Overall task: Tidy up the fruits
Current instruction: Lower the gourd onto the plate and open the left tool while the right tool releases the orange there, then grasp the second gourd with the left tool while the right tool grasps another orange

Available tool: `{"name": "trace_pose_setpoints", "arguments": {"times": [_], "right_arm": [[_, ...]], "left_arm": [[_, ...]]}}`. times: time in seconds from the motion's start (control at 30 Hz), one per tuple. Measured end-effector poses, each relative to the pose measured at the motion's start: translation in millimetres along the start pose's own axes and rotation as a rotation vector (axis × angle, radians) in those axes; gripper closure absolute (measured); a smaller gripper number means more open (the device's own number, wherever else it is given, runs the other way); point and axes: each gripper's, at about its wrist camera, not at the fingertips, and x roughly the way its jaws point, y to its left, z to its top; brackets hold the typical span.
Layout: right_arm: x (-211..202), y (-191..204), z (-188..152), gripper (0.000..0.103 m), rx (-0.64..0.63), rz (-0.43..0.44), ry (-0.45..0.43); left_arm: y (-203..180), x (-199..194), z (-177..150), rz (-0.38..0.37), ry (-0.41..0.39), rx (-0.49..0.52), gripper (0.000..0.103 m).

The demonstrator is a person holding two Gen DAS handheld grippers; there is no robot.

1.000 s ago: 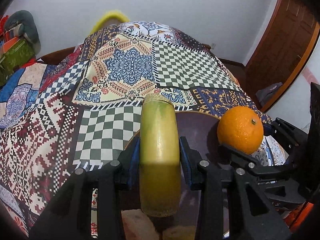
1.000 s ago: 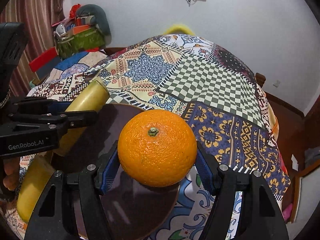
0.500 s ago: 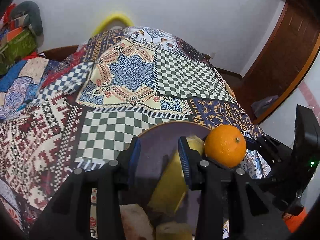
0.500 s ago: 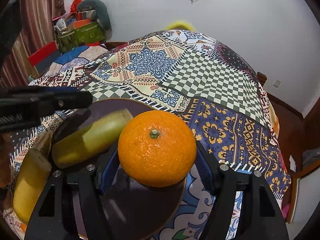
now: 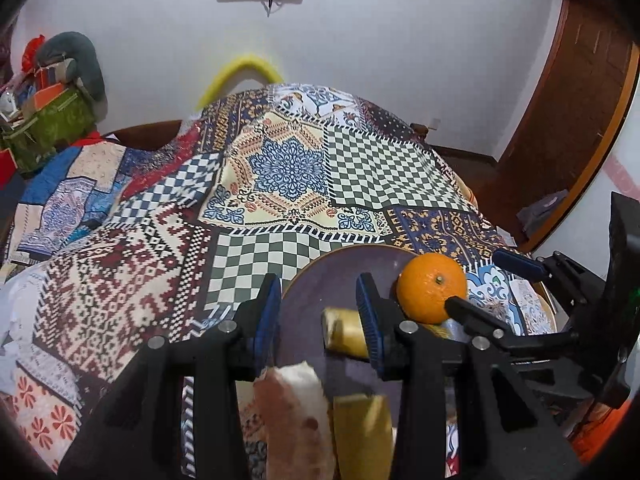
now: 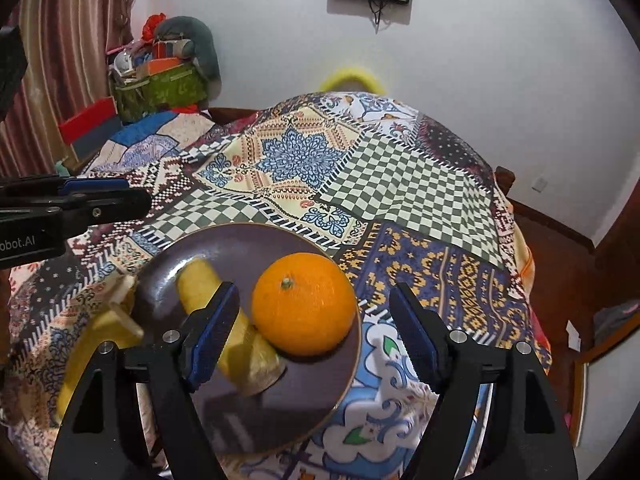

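Release step: the right gripper fingers, just spreading, clear the orange on the plate; the left gripper fingers stand apart, empty. Next, fetch the banana beside it.

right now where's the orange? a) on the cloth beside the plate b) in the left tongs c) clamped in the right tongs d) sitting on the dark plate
d: the orange rests on the dark plate, with the right tongs standing open, clear of it.
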Motion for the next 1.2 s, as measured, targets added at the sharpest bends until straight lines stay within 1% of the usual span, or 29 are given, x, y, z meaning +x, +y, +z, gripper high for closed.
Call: {"name": "trace_pose_setpoints", "arguments": {"times": [0.33, 0.37, 0.47, 0.6, 0.7, 0.97, 1.2], "right_arm": [[-48.6, 3.3, -7.8, 0.028, 0.048, -0.012, -0.049], [-54.0, 4.1, -9.6, 0.028, 0.053, -0.012, -0.054], [-70.5, 7.4, -17.1, 0.027, 0.066, -0.015, -0.07], [-88.4, 13.5, -33.8, 0.026, 0.089, -0.021, -0.081], [-95.8, 20.0, -50.4, 0.026, 0.107, -0.009, -0.069], [-107.4, 37.0, -85.8, 0.026, 0.101, -0.018, -0.02], [-102.6, 49.6, -112.6, 0.025, 0.101, 0.001, 0.03]], "left_arm": [[-7.3, -51.3, -21.2, 0.036, -0.03, 0.034, 0.064], [-7.3, -56.9, -24.5, 0.038, -0.031, 0.033, 0.062], [-7.0, -71.1, -34.7, 0.042, -0.035, 0.03, 0.061], [-5.5, -88.5, -50.3, 0.047, -0.034, 0.019, 0.054], [-5.0, -95.5, -62.1, 0.051, -0.022, 0.015, 0.053], [-4.4, -108.9, -97.9, 0.061, 0.008, 0.017, 0.053], [-2.8, -111.3, -121.0, 0.05, 0.042, 0.007, 0.053]]}}
